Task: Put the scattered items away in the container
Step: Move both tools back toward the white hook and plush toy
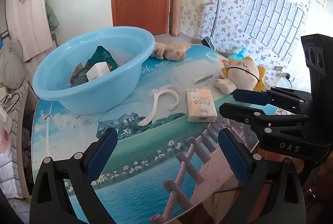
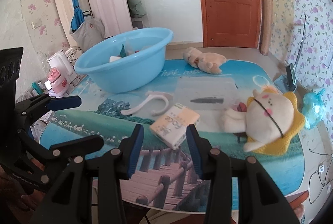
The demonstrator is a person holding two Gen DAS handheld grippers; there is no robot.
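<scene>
Counter (image 1: 145, 161): printed landscape top, carrying all items below.

Basin (image 1: 62, 86): light blue, at the far left of the counter. It holds a dark green packet (image 1: 104, 56), a white box (image 1: 97, 72) and further packets partly hidden by its wall.

Yellow doll (image 2: 268, 118): lying on its back at the right edge, just right of the tissue pack.

Beige plush (image 2: 205, 60): lying at the far edge, right of the basin.

Clear box (image 2: 206, 88): mid-counter, between the two toys, with a dark slim object inside.

Tissue pack (image 2: 175, 125): flat on the counter, apart from the basin, directly ahead of the right claw.

White hook (image 1: 158, 101): flat between basin and tissue pack, touching neither.

Left claw (image 1: 166, 153): spread wide, empty, above the near counter.

Right claw (image 2: 165, 145): parted, empty; the tissue pack's near corner lies level with its tips, contact not determinable.
</scene>
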